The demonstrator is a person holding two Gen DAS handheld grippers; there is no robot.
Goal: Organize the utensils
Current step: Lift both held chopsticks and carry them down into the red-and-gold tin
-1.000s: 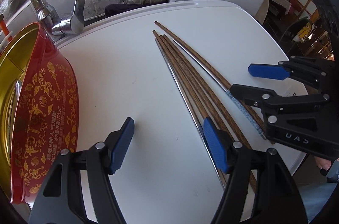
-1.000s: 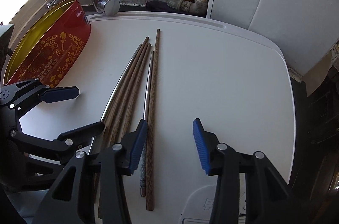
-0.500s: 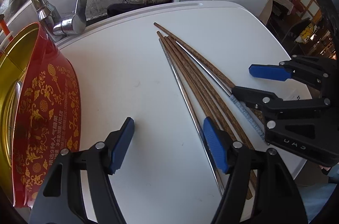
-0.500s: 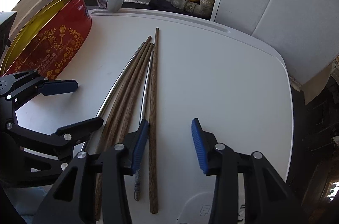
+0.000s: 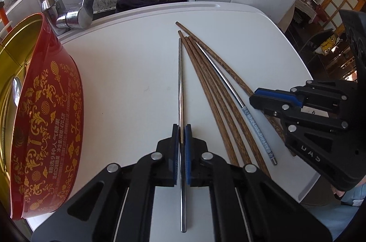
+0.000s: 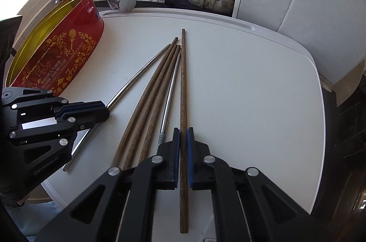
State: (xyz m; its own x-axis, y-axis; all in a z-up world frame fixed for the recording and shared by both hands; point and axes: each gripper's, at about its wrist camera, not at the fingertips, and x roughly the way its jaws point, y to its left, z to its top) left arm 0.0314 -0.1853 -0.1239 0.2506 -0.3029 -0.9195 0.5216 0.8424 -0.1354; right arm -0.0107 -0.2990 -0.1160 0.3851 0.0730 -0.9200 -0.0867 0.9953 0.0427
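Left wrist view: our left tool (image 5: 181, 127) pinches the slim silver metal chopstick (image 5: 180, 81) near its handle end, long axis running straight away from us, tip toward the chrome tap (image 5: 77, 13). Our right tool (image 6: 181, 131) is pressed onto the outermost brown wooden chopstick (image 6: 183, 81), likewise pointing toward the far edge of the white bench (image 6: 251, 93). We judge either stick could pivot or slip in so narrow a grip when lifted, and a swinging tip might scatter the three loose wooden chopsticks (image 5: 212, 93) or knock the red-and-gold round tin (image 5: 45, 104).
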